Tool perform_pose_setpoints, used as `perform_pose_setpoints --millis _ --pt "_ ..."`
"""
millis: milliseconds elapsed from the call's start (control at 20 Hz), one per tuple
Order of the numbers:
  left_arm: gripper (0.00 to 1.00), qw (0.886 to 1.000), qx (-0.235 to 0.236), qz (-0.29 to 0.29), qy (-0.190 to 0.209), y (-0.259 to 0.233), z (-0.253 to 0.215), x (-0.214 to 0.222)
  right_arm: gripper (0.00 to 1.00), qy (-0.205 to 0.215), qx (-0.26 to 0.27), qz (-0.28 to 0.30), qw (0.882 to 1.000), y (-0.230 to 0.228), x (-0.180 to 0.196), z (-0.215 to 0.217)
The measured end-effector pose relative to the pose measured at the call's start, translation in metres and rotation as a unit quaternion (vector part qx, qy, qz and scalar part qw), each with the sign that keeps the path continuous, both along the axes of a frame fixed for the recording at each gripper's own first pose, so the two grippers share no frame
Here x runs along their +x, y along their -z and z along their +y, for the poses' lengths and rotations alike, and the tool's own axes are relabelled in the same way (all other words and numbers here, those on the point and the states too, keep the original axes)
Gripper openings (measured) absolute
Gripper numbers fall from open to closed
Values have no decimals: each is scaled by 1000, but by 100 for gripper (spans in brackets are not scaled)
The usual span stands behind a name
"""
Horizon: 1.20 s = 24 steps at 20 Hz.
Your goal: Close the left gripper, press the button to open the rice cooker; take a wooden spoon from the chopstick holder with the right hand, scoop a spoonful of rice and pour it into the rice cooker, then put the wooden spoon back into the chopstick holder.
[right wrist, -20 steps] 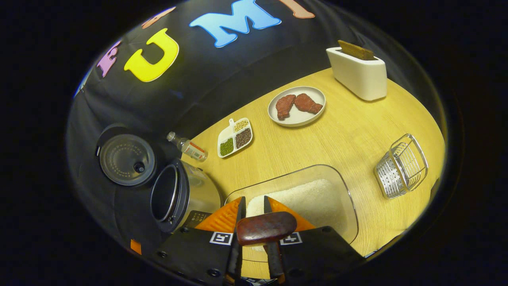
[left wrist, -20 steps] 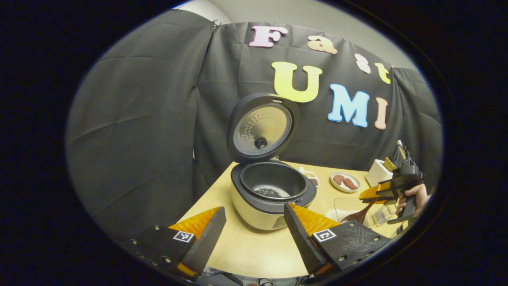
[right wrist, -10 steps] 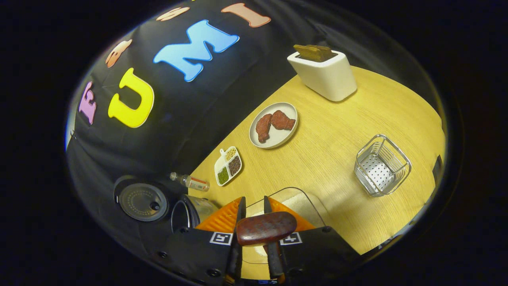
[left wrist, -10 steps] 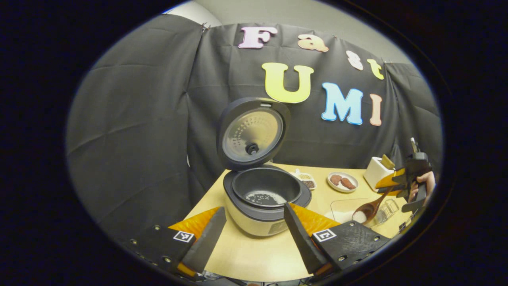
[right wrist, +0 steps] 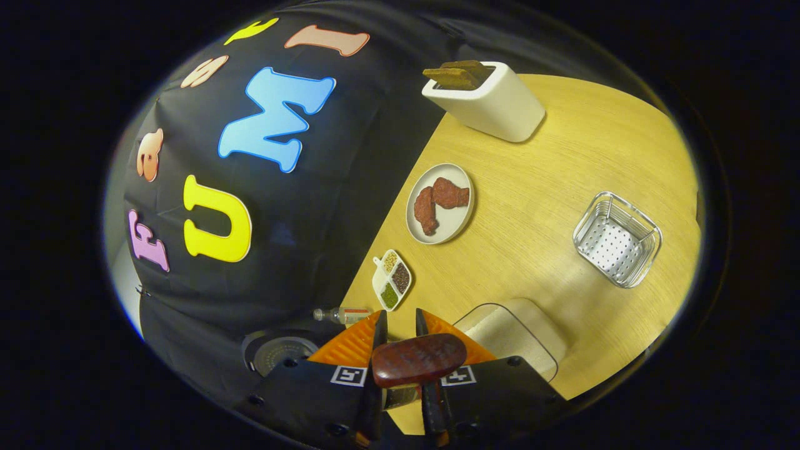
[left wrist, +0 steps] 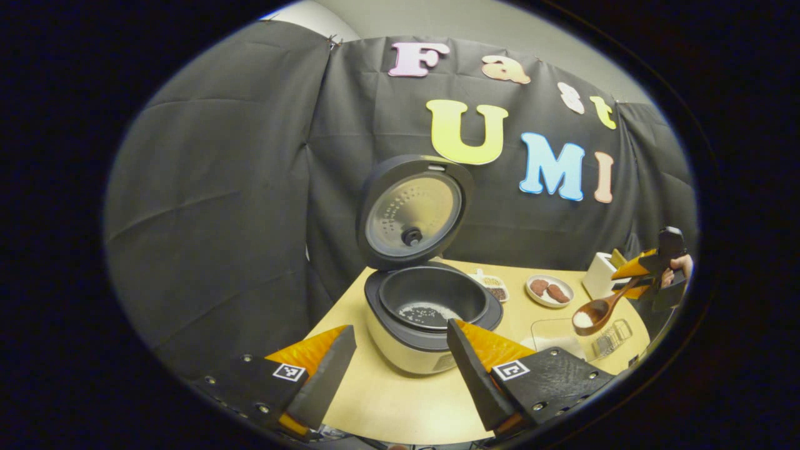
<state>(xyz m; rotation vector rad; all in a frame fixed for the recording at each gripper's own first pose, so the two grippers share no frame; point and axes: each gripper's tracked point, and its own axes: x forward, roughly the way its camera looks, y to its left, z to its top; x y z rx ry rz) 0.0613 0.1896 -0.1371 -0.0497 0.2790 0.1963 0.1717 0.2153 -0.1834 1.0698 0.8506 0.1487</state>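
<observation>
The rice cooker (left wrist: pixel 406 347) stands open on the table, lid (left wrist: pixel 412 212) upright, with a few grains of rice (left wrist: pixel 428 310) in its dark pot. My left gripper (left wrist: pixel 400 359) hangs open just in front of it, holding nothing. At the far right, my right gripper (left wrist: pixel 644 275) is shut on the wooden spoon (left wrist: pixel 597 309), whose bowl carries white rice above the glass rice container (left wrist: pixel 553 337). In the right gripper view the spoon's handle end (right wrist: pixel 419 360) sits between the fingers of the right gripper (right wrist: pixel 400 319). The wire chopstick holder (right wrist: pixel 617 239) stands to the right of the rice container (right wrist: pixel 509 331).
A plate with two pieces of meat (right wrist: pixel 440 203), a white toaster (right wrist: pixel 484 100), a divided tray of beans (right wrist: pixel 392 280) and a small bottle (right wrist: pixel 340 314) lie along the back of the wooden table (right wrist: pixel 562 156). The cooker's lid (right wrist: pixel 278 350) shows at the lower left.
My right gripper has lifted the spoon, now loaded with rice, up out of the glass container and turned its view more upright. The left gripper has barely moved.
</observation>
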Motion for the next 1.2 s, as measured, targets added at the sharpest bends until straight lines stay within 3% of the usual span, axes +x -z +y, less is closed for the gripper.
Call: perform_pose_setpoints --millis 300,850,1200 --pt "93 1000 2 -1 -16 3 12 -9 24 -36 69 -12 997 -41 15 55" --pt "93 999 9 4 -52 7 49 -18 24 -130 100 -37 986 -89 41 183" --pt "93 996 16 10 -88 7 71 -28 23 -212 36 -70 974 -69 42 260"
